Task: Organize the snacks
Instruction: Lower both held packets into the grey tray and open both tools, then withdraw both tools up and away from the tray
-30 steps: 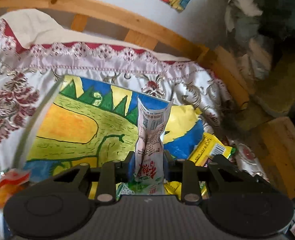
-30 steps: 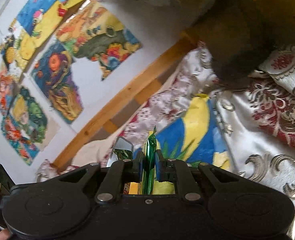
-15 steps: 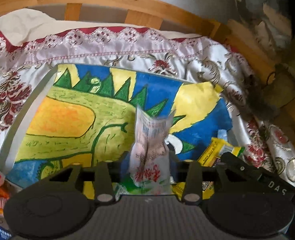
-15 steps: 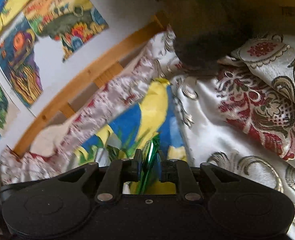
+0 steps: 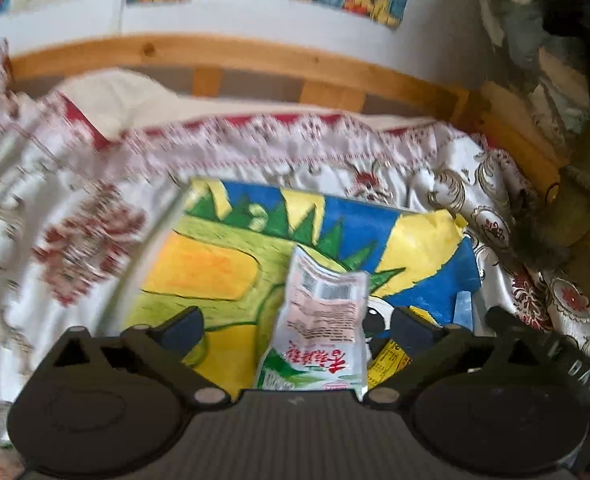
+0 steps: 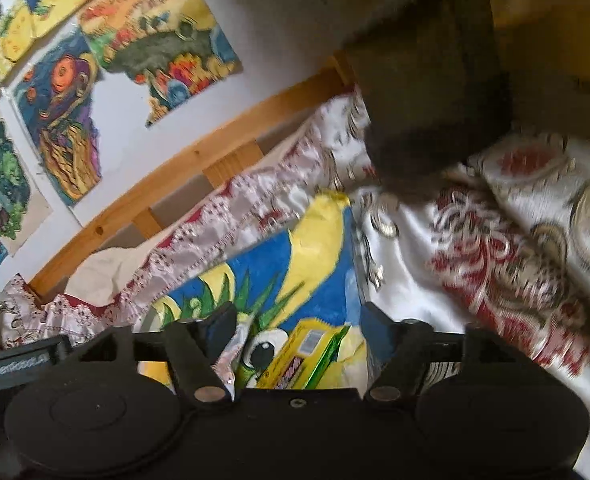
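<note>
Ahead of both my hand-held grippers lies the bed [image 5: 107, 184], covered in a shiny white cloth with red and gold patterns, with a wooden bed rail [image 5: 223, 56] beyond it and paper drawings [image 6: 67, 92] on the wall behind. Spread flat on the cloth right in front of me is a big painted sheet [image 5: 215, 268] in blue, yellow and green, showing a green spiky creature with a cartoon eye. The largest snack is the white packet [image 5: 323, 320], a crinkled pouch with a barcode and small print near its top, red characters lower down and a green band at its foot; it stands between the fingers of my left hand-held gripper [image 5: 295, 330], nearer the right finger. Those jaws are swinging open and already stand wide, with clear painted sheet showing between the left pad and the packet, so I have let it go; whether the right pad brushes it I cannot tell. Just to the right of that gripper a yellow packet [image 5: 387, 360] peeks out under the finger. In the right wrist view a yellow-and-green packet [image 6: 303, 356], with a shiny green edge and a small label, lies tilted on the sheet between the fingers of my right hand-held gripper [image 6: 299, 328]; these jaws are opening too, and neither pad touches it.
</note>
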Demonstrator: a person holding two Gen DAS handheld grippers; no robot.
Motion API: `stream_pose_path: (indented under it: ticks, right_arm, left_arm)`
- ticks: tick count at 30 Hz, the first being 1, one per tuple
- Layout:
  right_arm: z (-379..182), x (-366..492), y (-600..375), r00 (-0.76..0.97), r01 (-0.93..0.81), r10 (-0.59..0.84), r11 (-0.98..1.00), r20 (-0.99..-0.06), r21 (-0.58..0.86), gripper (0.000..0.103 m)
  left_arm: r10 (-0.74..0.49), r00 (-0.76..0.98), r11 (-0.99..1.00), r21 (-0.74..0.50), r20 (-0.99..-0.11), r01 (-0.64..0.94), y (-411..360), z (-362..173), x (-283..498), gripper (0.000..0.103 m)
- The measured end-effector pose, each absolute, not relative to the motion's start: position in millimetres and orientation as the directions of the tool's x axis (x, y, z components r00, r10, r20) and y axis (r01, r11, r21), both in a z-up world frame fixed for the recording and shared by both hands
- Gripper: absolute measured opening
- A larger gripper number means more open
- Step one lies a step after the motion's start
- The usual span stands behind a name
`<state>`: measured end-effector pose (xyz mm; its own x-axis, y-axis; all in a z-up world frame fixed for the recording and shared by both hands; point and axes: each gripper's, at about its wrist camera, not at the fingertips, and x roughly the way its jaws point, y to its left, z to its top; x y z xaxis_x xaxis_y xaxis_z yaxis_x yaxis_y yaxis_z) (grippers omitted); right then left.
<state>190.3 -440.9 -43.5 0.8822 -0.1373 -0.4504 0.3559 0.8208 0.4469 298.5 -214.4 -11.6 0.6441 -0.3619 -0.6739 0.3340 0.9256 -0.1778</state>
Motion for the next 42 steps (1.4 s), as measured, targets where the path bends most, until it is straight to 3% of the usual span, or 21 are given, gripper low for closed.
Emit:
stream_pose_path:
  ticks: [12,23,31,35,42]
  right_arm:
    - [15.3,99.7,-368.7,0.937,0.240,-0.165,0.945,-0.309,0.221,0.099]
    - [29.1,-0.2,-291.0,0.960,0.185,-0.157,0.977,-0.233,0.104,0.102]
    - [25.3,-39.9,-261.9,0.941,0.208,-0.186,0.977,-0.282,0.050,0.102]
    - [14.3,-49.0,-252.9,0.908,0.228,-0.202,0.973,-0.366,0.028,0.102]
    - [3.5,-58.0,-232.3,0.884,0.202,-0.201,0.978,-0.422,-0.042,0.102]
  left_arm:
    - [-0.299,0.802,0.953,-0.122,-0.517,0.277,-139.9,33.6,192.3,0.103]
    - [-0.214,0.840,0.971,-0.012,-0.498,0.240,-62.7,36.5,99.9,0.103]
    - [-0.161,0.824,0.979,0.015,-0.543,0.201,-25.6,21.4,51.5,0.103]
    - [-0.130,0.802,0.984,0.021,-0.583,0.175,-13.6,15.6,38.1,0.103]
    - [-0.124,0.755,0.987,0.001,-0.644,0.163,-0.6,-1.9,19.6,0.103]
